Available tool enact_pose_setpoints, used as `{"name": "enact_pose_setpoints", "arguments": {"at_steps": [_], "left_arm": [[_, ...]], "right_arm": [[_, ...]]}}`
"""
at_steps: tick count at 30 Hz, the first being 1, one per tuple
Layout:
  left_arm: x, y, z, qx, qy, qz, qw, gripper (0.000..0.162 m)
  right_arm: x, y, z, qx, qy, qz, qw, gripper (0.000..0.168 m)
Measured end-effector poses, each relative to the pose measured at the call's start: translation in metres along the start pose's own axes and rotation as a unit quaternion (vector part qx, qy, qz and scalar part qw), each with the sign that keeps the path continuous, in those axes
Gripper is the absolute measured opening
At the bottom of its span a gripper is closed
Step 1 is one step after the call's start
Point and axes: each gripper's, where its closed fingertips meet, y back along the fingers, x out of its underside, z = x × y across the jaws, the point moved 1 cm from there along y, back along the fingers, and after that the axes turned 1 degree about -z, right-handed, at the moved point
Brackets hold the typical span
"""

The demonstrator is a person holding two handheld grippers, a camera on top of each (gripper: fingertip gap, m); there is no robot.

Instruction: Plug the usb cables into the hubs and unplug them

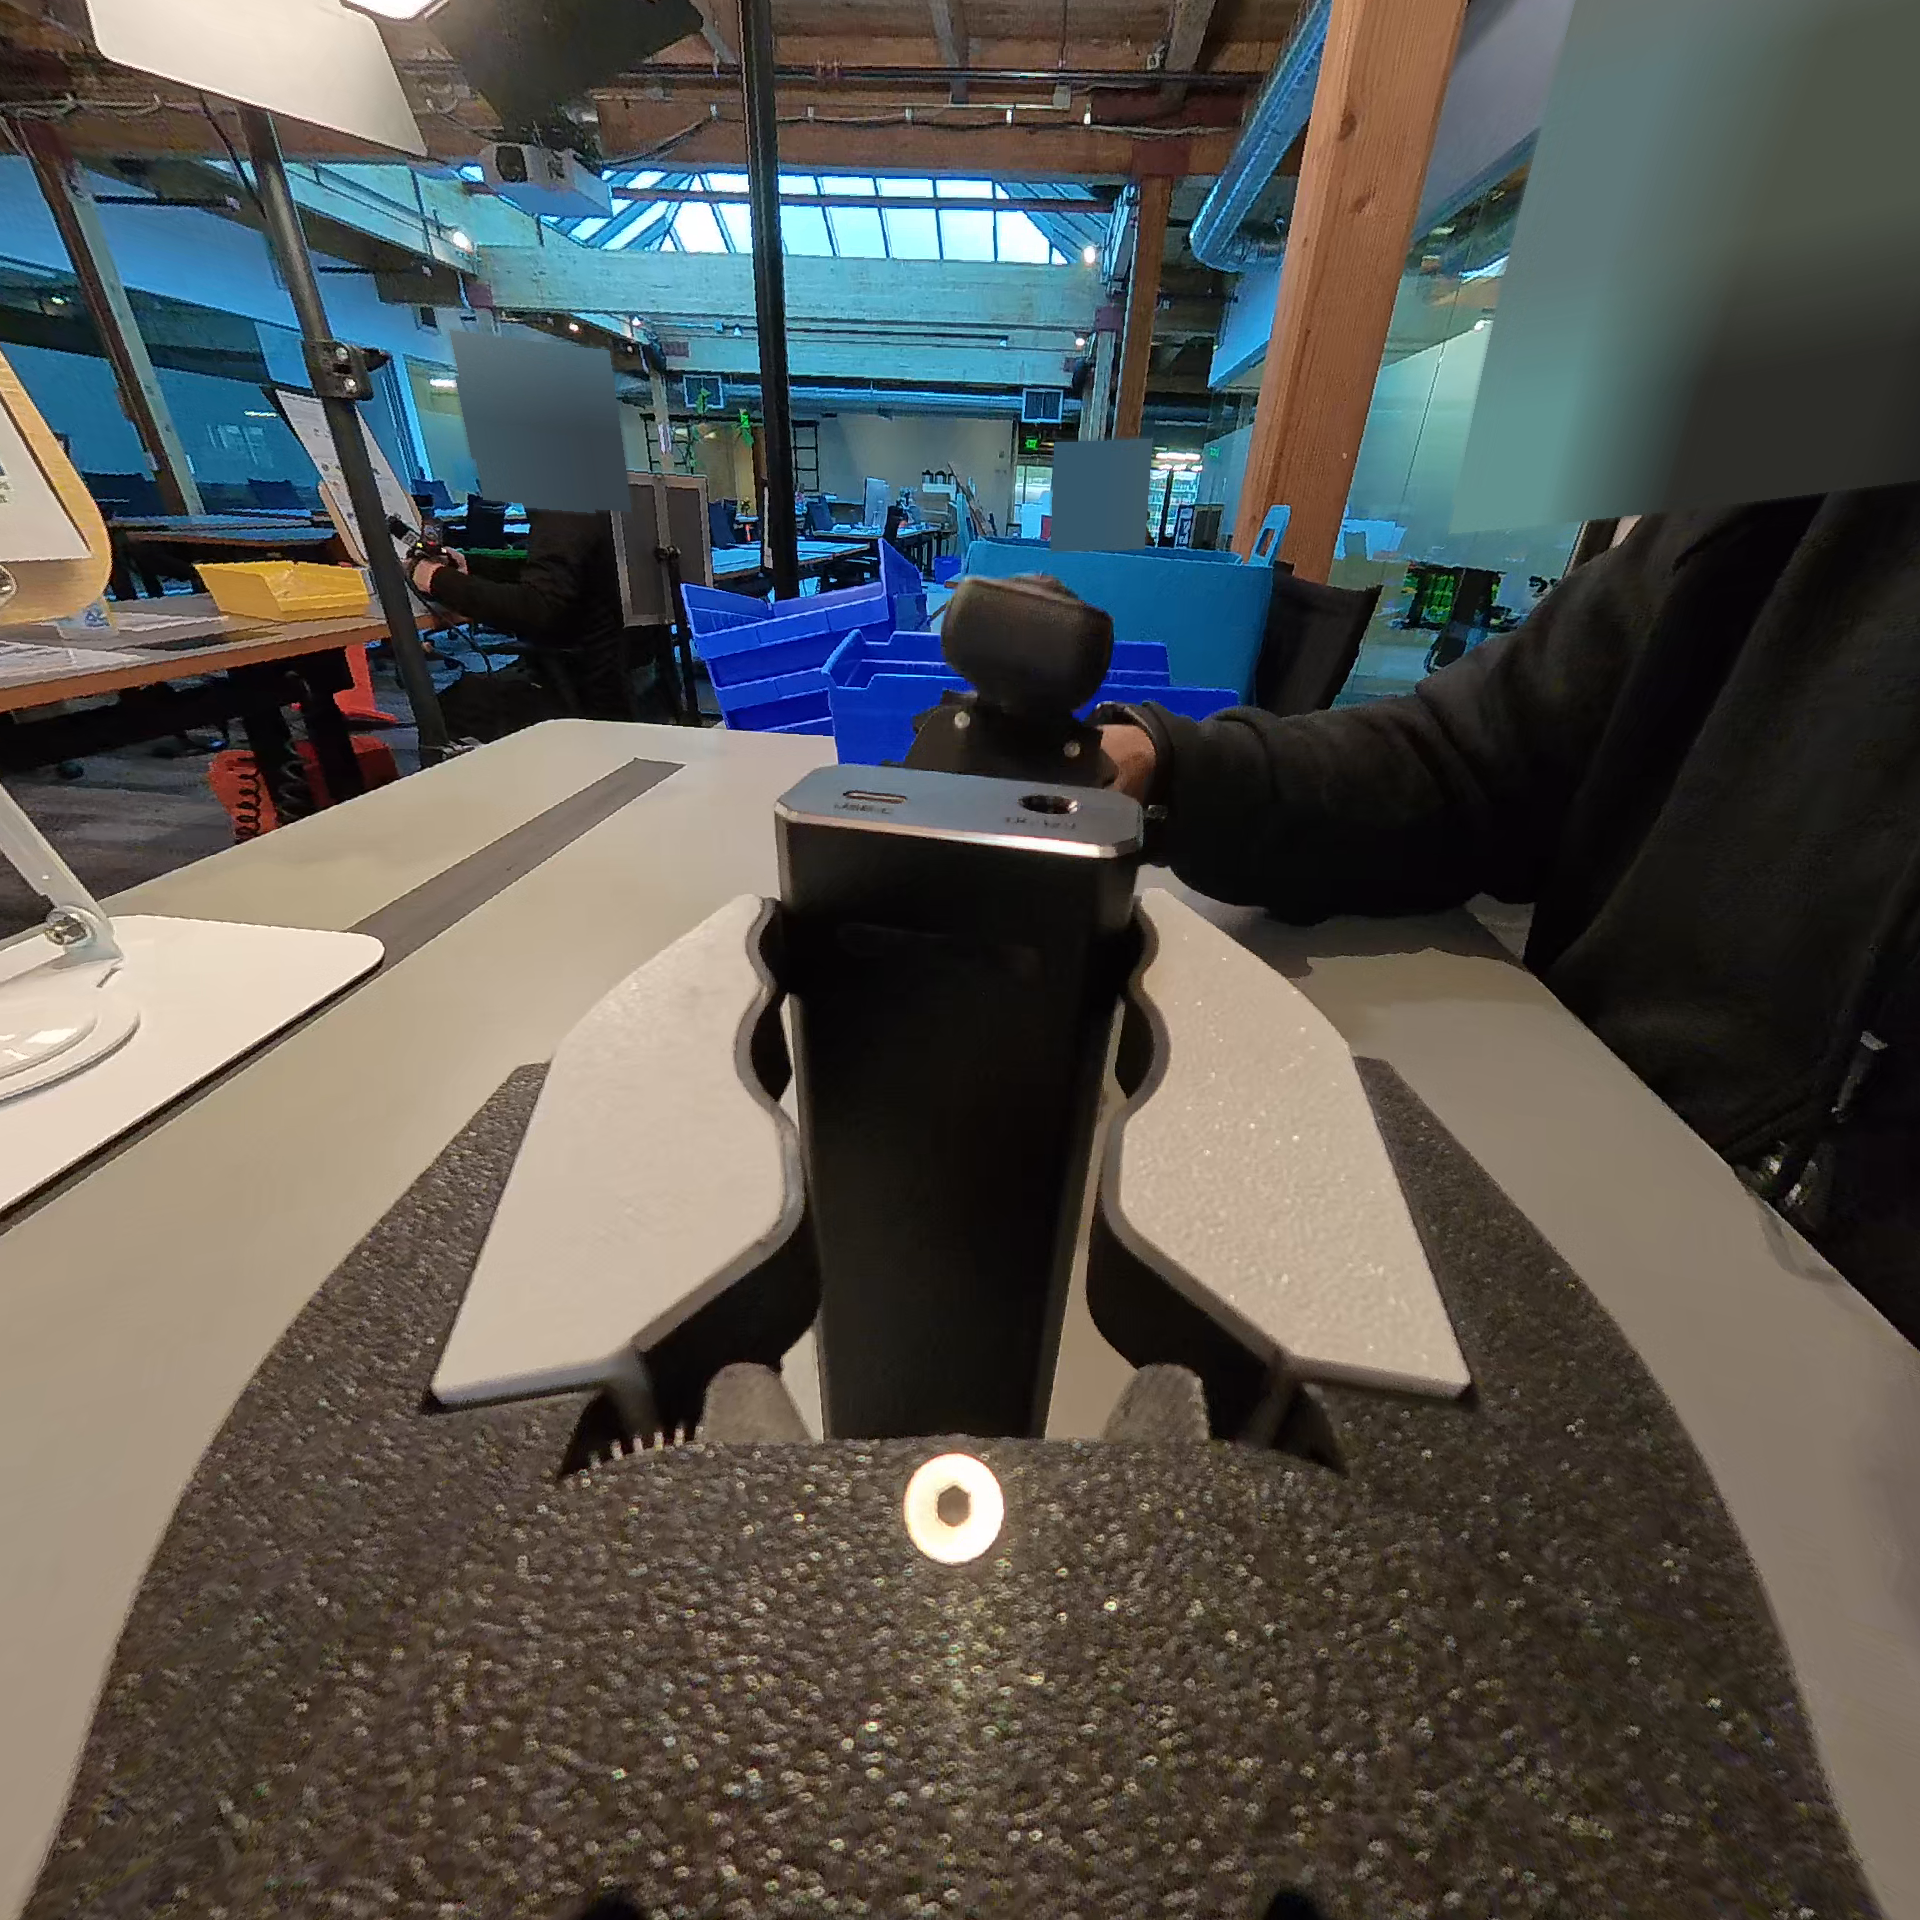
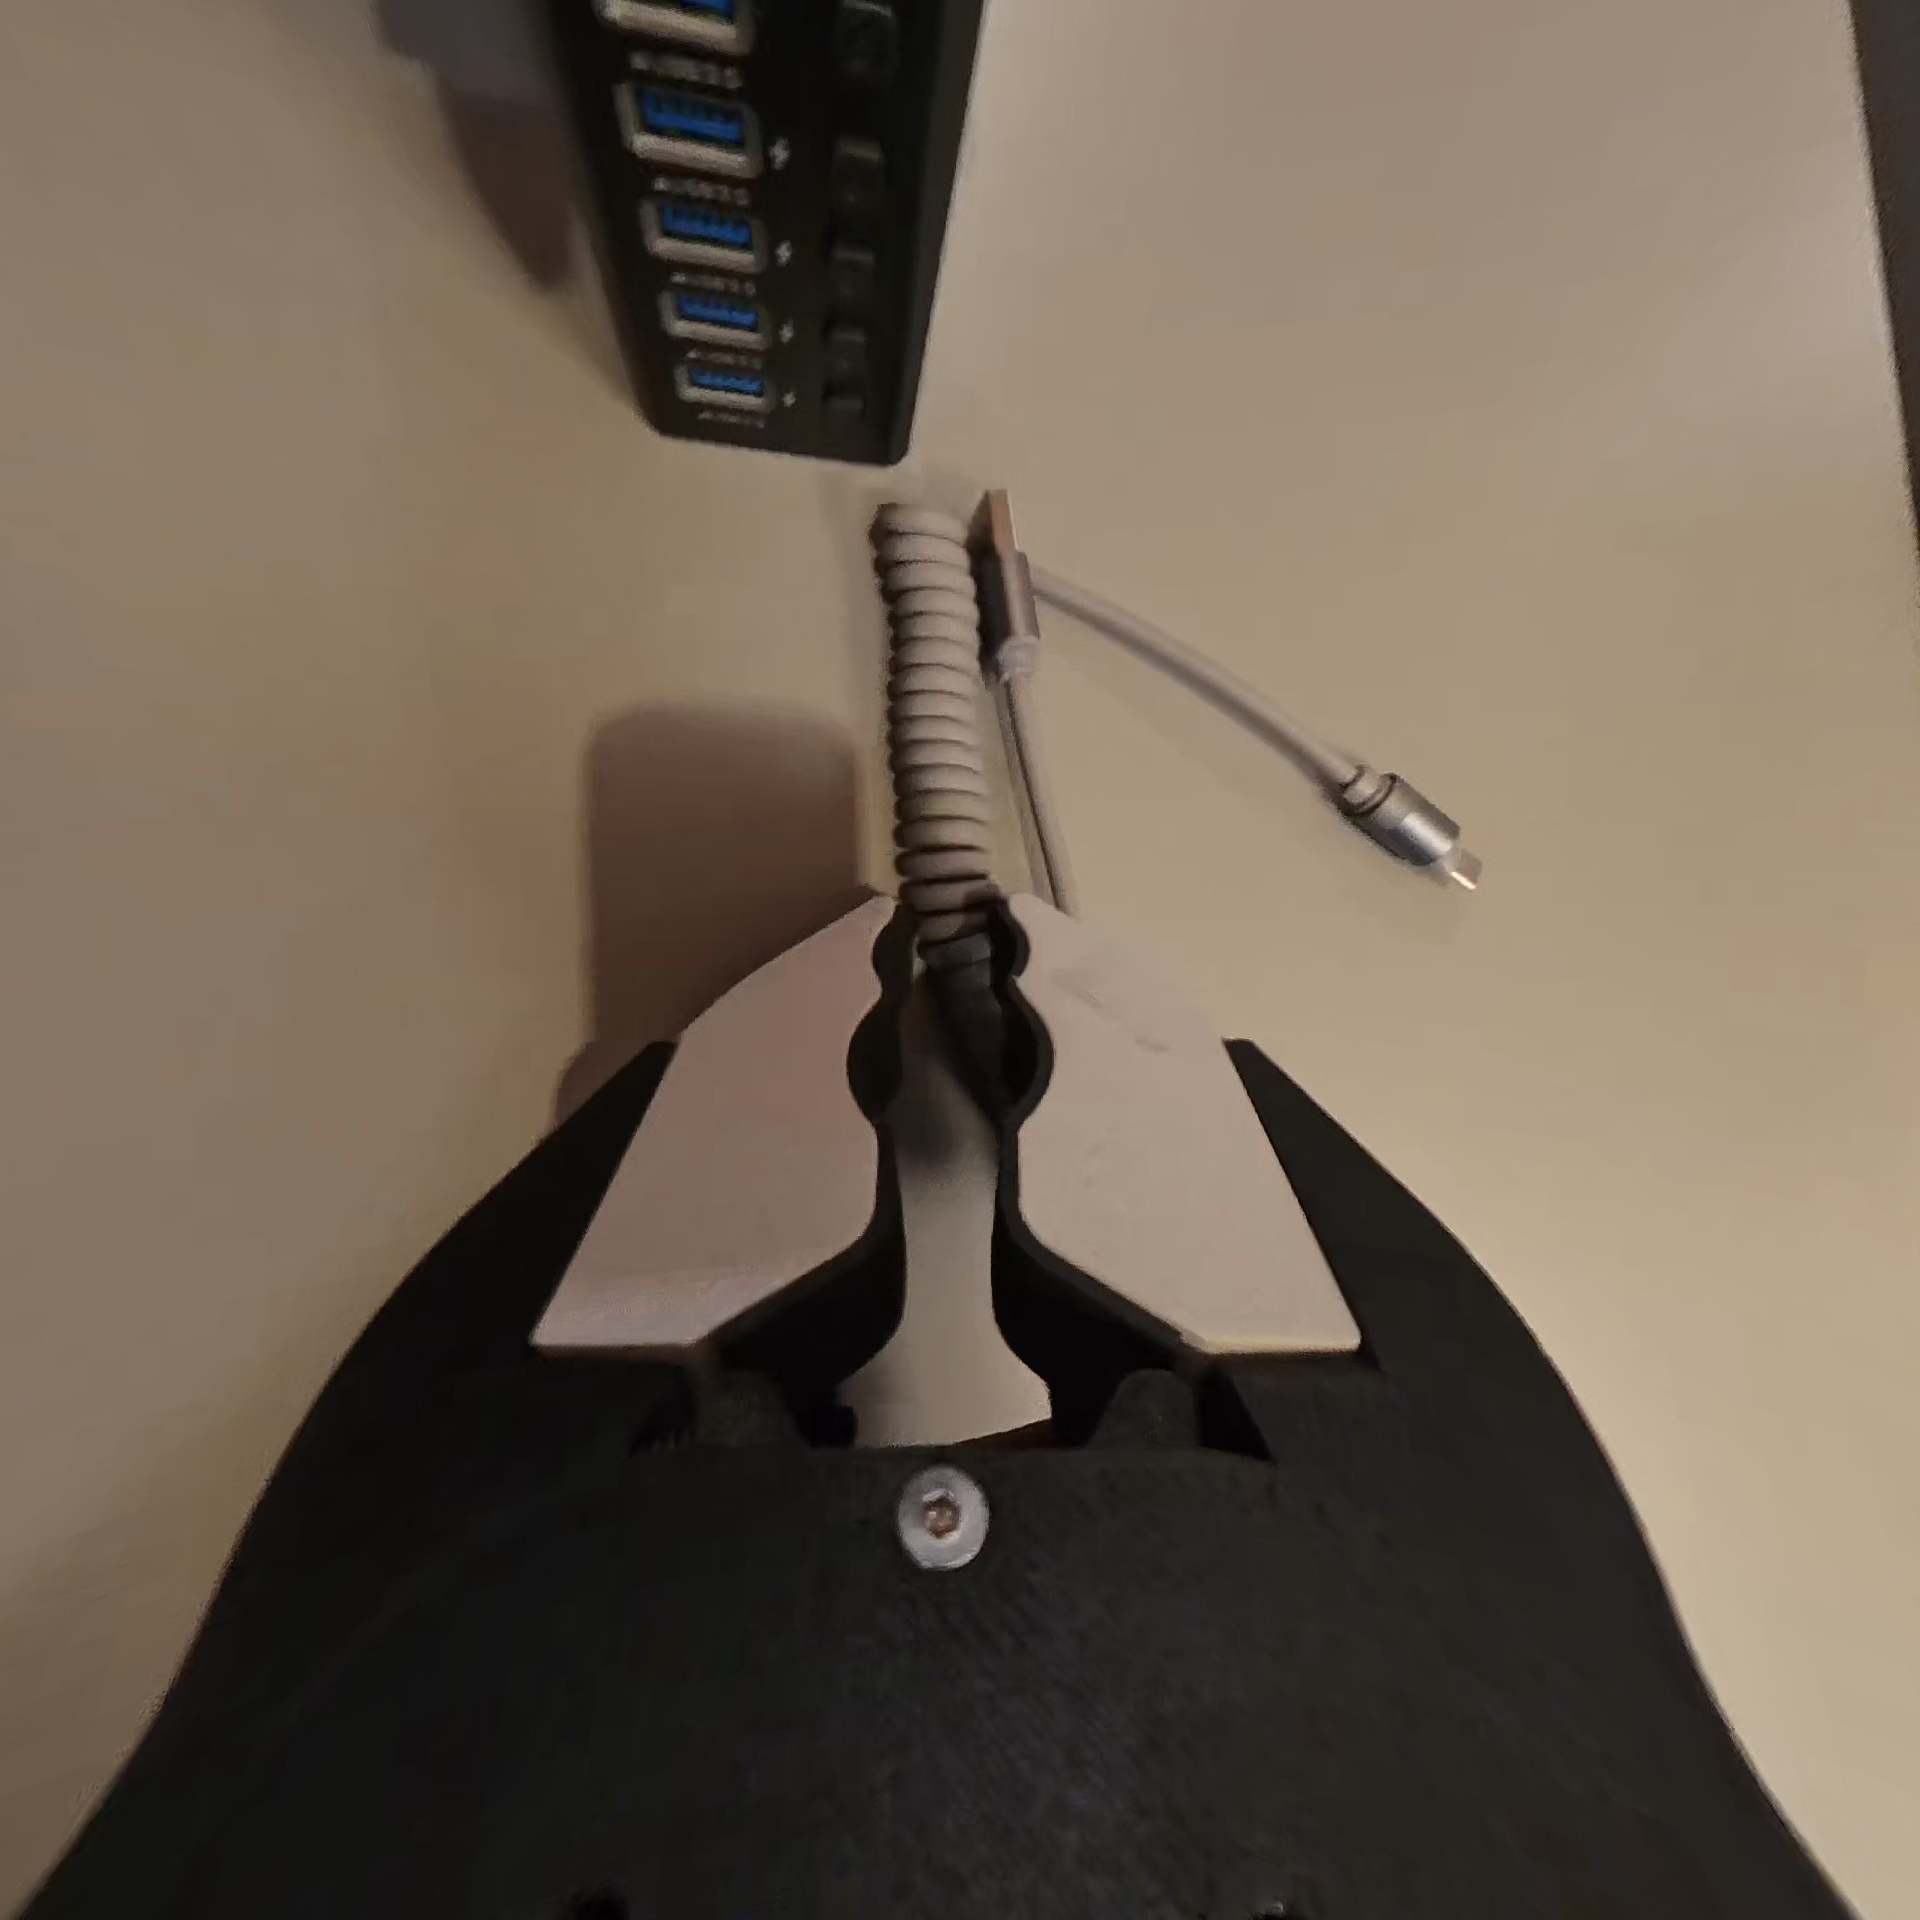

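In the left wrist view my left gripper (image 1: 951, 935) is shut on a black USB hub (image 1: 951, 1039) and holds it end-on; its far end face shows two sockets. The hub also shows in the right wrist view (image 2: 769, 218), lying on the table with a row of blue USB ports. In the right wrist view my right gripper (image 2: 956, 920) is shut on a grey coiled USB cable (image 2: 920, 707). Its USB-A plug (image 2: 997, 566) and its small silver plug (image 2: 1403, 821) lie on the table just below the hub. The right gripper's back shows beyond the hub in the left wrist view (image 1: 1013, 675).
A grey table (image 1: 416, 935) with a dark strip runs ahead. A white lamp base (image 1: 187, 997) stands at the left. A person's dark sleeve (image 1: 1455, 790) reaches in from the right. Blue bins (image 1: 790, 644) and another person at a desk are far behind.
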Motion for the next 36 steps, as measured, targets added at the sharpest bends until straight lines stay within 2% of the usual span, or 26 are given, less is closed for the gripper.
{"name": "enact_pose_setpoints", "arguments": {"at_steps": [2,4,6,9,13,14,17,19,20,22,25,30,36], "left_arm": [[0.0,0.0,0.0,0.001,0.001,-0.001,1.0,0.061],[0.0,-0.001,0.0,0.0,0.0,0.0,1.0,0.062],[0.0,-0.001,-0.001,0.001,0.001,0.0,1.0,0.062],[0.0,-0.002,-0.001,0.004,0.001,-0.002,1.0,0.061],[0.0,-0.002,-0.002,0.005,0.002,-0.005,1.0,0.062],[0.0,-0.002,-0.002,0.005,0.002,-0.005,1.0,0.062],[0.001,-0.002,-0.002,0.004,0.002,-0.003,1.0,0.062],[0.001,-0.003,-0.002,0.004,0.002,-0.002,1.0,0.062],[0.001,-0.003,-0.002,0.004,0.002,-0.002,1.0,0.062],[0.001,-0.002,-0.002,0.005,0.002,-0.002,1.0,0.062],[0.001,-0.002,-0.002,0.006,0.003,-0.002,1.0,0.062],[0.001,-0.003,-0.003,0.01,0.006,-0.008,1.0,0.062],[0.001,-0.003,-0.003,0.015,0.011,-0.018,1.0,0.062]], "right_arm": [[0.006,0.012,0.015,-0.055,0.005,-0.001,0.998,0.0],[0.031,0.02,0.027,-0.078,0.024,0.045,0.996,0.0],[0.041,0.03,0.038,-0.1,0.022,0.036,0.994,0.0],[0.047,0.038,0.034,-0.062,0.021,0.019,0.998,0.0],[0.028,0.036,0.002,0.024,-0.004,-0.019,1.0,0.028],[0.024,0.034,-0.005,0.031,-0.008,-0.017,0.999,0.03],[0.015,0.023,-0.017,0.006,-0.026,-0.013,1.0,0.049],[0.016,0.01,-0.016,-0.029,-0.038,0.008,0.999,0.052],[0.02,0.005,-0.016,-0.037,-0.038,0.024,0.998,0.05],[0.018,0.001,-0.015,-0.05,-0.052,0.02,0.997,0.019],[0.025,0.01,-0.001,-0.068,-0.02,0.013,0.997,0.019],[0.056,0.045,0.038,-0.133,0.014,0.003,0.991,0.019],[0.076,0.07,0.053,-0.129,-0.021,-0.002,0.991,0.023]]}}
